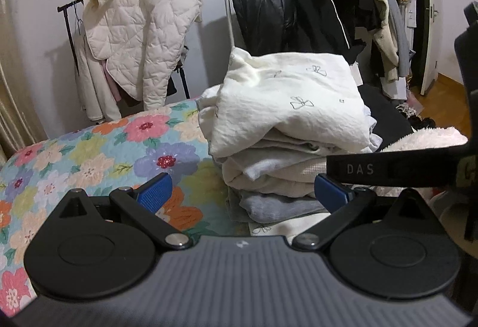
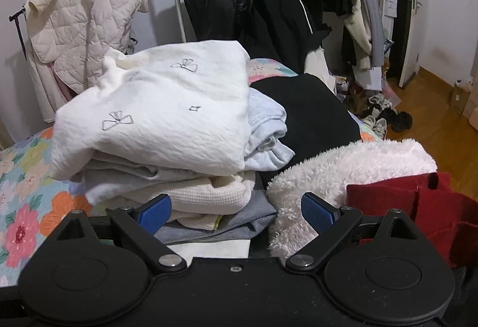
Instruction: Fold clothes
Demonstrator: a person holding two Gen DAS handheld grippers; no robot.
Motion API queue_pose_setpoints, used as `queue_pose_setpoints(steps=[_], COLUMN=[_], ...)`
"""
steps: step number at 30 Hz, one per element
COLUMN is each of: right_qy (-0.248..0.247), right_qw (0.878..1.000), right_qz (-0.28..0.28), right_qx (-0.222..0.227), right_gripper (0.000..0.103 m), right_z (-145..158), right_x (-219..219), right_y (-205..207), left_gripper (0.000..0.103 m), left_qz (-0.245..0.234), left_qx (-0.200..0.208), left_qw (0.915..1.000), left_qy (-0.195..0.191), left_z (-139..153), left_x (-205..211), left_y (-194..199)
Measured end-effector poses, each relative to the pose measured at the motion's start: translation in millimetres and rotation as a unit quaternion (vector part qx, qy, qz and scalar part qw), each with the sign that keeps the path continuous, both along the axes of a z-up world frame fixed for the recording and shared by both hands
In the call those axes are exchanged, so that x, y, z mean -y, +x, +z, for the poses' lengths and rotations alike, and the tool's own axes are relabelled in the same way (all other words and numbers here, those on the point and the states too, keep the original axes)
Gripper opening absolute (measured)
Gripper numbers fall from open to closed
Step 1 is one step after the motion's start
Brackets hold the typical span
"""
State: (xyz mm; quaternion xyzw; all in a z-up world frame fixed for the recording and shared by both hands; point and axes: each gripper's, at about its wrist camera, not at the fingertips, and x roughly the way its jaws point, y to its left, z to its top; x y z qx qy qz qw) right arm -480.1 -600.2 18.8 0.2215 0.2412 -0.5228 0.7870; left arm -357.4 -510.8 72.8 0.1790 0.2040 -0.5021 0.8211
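Note:
A stack of folded clothes (image 1: 280,153) rests on the floral bedspread (image 1: 89,147). Its top piece is a white garment with small bow prints (image 1: 286,99), also on top in the right wrist view (image 2: 161,108). Below it lie cream, waffle-knit and grey pieces (image 2: 209,198). My left gripper (image 1: 242,192) is open just in front of the stack's lower layers, holding nothing. My right gripper (image 2: 236,212) is open too, in front of the grey bottom layer and a white fluffy garment (image 2: 343,168). A red garment (image 2: 418,207) lies at the right.
A black garment (image 2: 313,114) lies behind the stack. A cream quilted jacket (image 1: 140,34) hangs on a rack at the back left, dark coats (image 2: 254,7) on another rack. Shoes (image 2: 385,117) litter the wooden floor to the right. A black strap (image 1: 388,168) crosses the left wrist view.

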Motion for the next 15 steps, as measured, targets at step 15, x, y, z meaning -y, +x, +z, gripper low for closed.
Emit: queue_pose_setpoints(steps=[15], right_qy=[0.022], right_qw=[1.000], right_qz=[0.000], right_qx=[0.000], right_gripper=[0.096], right_z=[-12.7], right_x=[5.5], right_y=[5.5], left_gripper=[0.103], left_qz=[0.023], left_qx=[-0.033], left_qw=[0.9988], left_qy=[0.029], left_z=[-12.2], left_x=[-2.5], left_y=[1.0])
